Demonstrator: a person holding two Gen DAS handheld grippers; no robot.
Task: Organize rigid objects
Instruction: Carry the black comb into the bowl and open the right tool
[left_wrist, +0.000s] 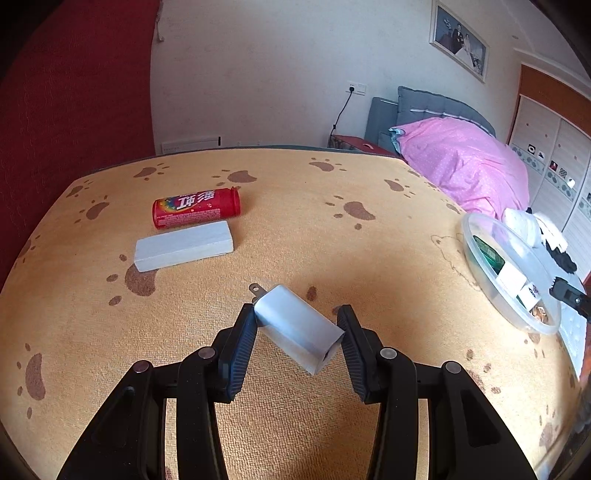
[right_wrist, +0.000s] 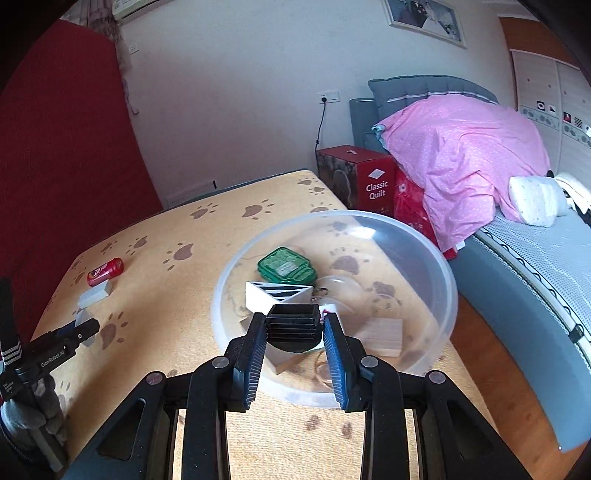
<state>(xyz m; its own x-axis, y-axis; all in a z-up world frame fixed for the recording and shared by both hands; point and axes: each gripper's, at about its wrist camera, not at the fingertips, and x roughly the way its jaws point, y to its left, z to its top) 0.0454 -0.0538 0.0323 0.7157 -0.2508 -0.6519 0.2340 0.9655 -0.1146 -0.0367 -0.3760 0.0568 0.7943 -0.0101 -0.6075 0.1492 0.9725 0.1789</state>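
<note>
Both grippers loaded over the paw-print table — charger on the left, black ribbed cap on the right.

We are seeing the left gripper (left_wrist: 298, 321) clamping a white charger (left_wrist: 297, 329) between its pads, lifted off the table (left_wrist: 388, 258); its long axis is running diagonally, prongs pointing up-left and away, port end toward the camera. Open cloth is lying ahead of it, with a red can (left_wrist: 196, 207) and a white block (left_wrist: 184, 245) lying side by side, long axes roughly parallel, well apart toward the far left. The clear bowl (left_wrist: 476, 254) is sitting near the table's right edge. We are seeing the right gripper (right_wrist: 294, 325) gripping a black ribbed cap (right_wrist: 293, 322) above the bowl's near rim — a green case (right_wrist: 286, 266), a striped box (right_wrist: 275, 294) and a wooden block (right_wrist: 380, 335) are lying inside.
</note>
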